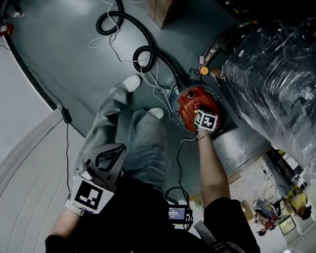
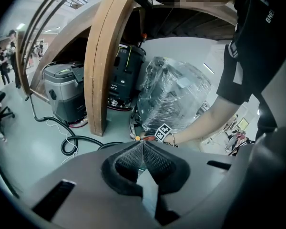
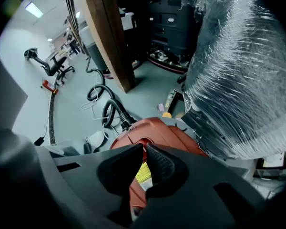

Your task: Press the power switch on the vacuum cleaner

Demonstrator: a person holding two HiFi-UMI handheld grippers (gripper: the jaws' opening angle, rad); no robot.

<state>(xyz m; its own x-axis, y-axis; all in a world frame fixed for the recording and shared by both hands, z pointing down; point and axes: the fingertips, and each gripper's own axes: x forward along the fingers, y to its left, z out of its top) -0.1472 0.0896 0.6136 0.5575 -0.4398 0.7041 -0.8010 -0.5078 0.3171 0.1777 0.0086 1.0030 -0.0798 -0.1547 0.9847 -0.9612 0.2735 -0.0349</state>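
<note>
The red vacuum cleaner [image 1: 191, 102] sits on the floor beside the person's feet. Its black hose [image 1: 147, 51] snakes away toward the far left. My right gripper [image 1: 203, 117] is down over the vacuum's top with its marker cube facing up. In the right gripper view its jaws are shut, tips together over the red shell [image 3: 169, 133] by a dark recess. A yellow label [image 3: 143, 173] shows between the pads. I cannot tell whether the tips touch the shell. My left gripper [image 1: 116, 153] hangs by the person's left leg, shut and holding nothing.
A large plastic-wrapped machine [image 1: 276, 73] stands right beside the vacuum. A wooden post [image 1: 166, 1] rises beyond it, and thin white cable [image 1: 113, 41] lies looped on the floor. In the left gripper view, a grey machine [image 2: 64, 92] stands behind the curved wooden beam [image 2: 102, 56].
</note>
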